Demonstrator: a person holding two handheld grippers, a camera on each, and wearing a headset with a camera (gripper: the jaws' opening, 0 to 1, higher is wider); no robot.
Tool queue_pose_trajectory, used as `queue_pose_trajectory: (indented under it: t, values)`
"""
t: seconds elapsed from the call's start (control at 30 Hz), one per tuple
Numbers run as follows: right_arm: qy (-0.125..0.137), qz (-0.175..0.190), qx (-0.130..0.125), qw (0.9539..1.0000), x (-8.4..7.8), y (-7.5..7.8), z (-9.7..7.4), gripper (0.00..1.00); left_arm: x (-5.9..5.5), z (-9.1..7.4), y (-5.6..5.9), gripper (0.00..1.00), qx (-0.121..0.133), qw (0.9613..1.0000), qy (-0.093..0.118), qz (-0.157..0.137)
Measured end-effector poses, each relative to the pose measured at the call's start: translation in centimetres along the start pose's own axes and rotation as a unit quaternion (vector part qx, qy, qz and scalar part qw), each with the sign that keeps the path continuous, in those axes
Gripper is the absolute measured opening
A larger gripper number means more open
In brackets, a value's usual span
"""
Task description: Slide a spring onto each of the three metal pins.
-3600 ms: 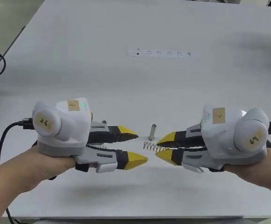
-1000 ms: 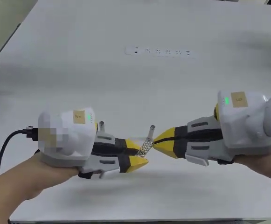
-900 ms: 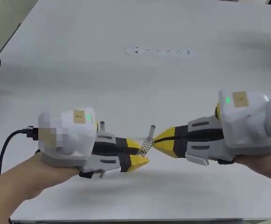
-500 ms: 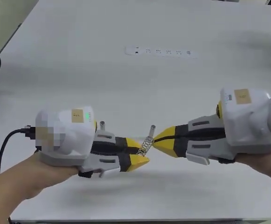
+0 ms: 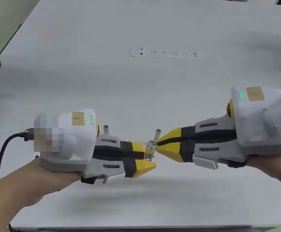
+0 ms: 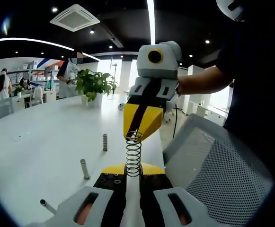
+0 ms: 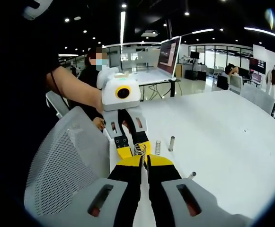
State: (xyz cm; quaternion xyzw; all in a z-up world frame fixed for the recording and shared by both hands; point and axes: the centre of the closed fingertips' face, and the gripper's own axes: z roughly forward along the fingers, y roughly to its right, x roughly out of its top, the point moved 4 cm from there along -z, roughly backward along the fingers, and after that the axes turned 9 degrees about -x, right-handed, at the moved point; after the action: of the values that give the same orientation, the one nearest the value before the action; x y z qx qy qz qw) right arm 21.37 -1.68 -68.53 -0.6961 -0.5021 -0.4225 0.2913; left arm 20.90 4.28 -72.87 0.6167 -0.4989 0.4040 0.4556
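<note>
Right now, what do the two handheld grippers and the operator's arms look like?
Both the left gripper and right gripper have a rounded white housing over a grey base, black jaws tipped in yellow, a tan sticker and a green light on top. A black cable leaves the left one's rear. The person wears a dark short-sleeved top; forearms bare.

Open-plan office: white desks [image 7: 222, 132], mesh chair [image 7: 66, 151], monitor [image 7: 170, 52].

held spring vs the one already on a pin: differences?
Held spring hangs above the table; pin spring stands upright on it. Held spring is gripped at each end by the left gripper and right gripper; pin spring is untouched. Both are metal coils.
</note>
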Motion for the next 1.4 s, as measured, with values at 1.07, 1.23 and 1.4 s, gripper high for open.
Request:
queue_pose_trajectory:
  t: [1.07,1.23,1.4]
  values:
    - [0.016,-0.027,-0.001,0.9995,0.7,-1.2,1.6,0.07,0.1,0.2,0.1,0.01,0.001,1.0000,0.000,-0.007]
    - [0.026,-0.026,-0.015,0.9992,0.8,-1.0,1.4,0.07,0.2,-0.3,-0.3,0.01,0.015,0.9995,0.016,-0.025]
    - [0.021,-0.029,-0.018,0.9992,0.7,-1.2,1.7,0.07,0.0,-0.2,-0.1,0.02,0.019,0.9989,0.014,-0.040]
